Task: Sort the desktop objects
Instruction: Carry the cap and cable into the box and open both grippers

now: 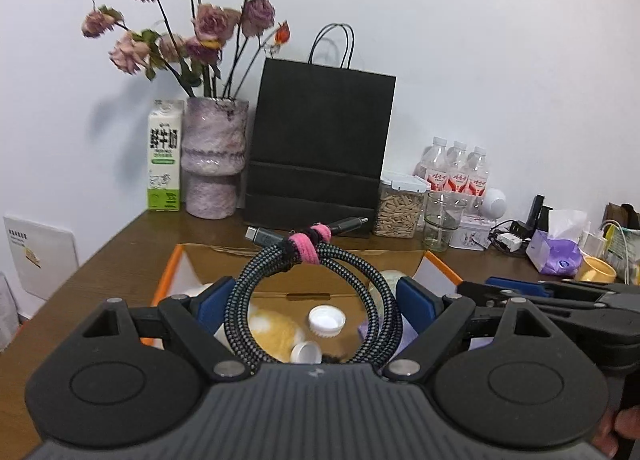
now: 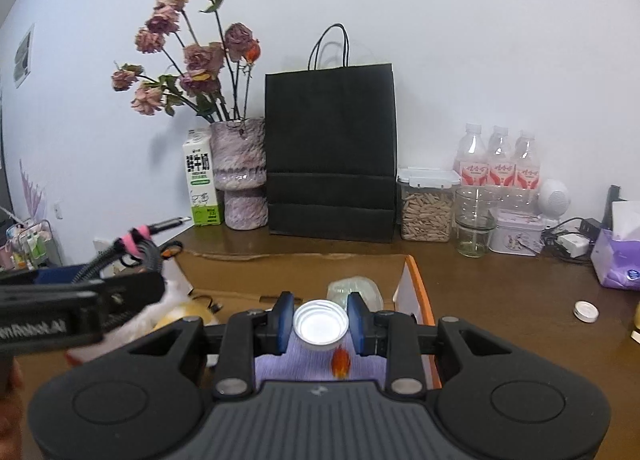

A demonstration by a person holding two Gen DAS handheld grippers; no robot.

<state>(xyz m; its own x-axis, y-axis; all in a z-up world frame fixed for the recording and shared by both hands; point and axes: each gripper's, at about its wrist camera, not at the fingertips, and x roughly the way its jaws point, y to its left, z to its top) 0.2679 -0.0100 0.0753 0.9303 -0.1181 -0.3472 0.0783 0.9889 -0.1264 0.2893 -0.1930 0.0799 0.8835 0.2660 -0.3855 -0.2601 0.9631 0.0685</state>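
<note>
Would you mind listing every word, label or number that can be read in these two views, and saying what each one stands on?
"鲜牛奶": large dark characters down the front of the milk carton; the small print below them is too blurred to read.
"...nRobot.AI": white letters on the side of the left gripper, cut off at the picture's edge.
Water bottles: red characters on their labels, too blurred to read.
Purple tissue pack: a small round logo, unreadable.

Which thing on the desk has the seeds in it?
Find the tall black paper bag standing against the wall. Right beside it, on its right, stands a clear plastic container with a white clip lid, full of pale seeds. The glass jars next to it are empty.
</note>
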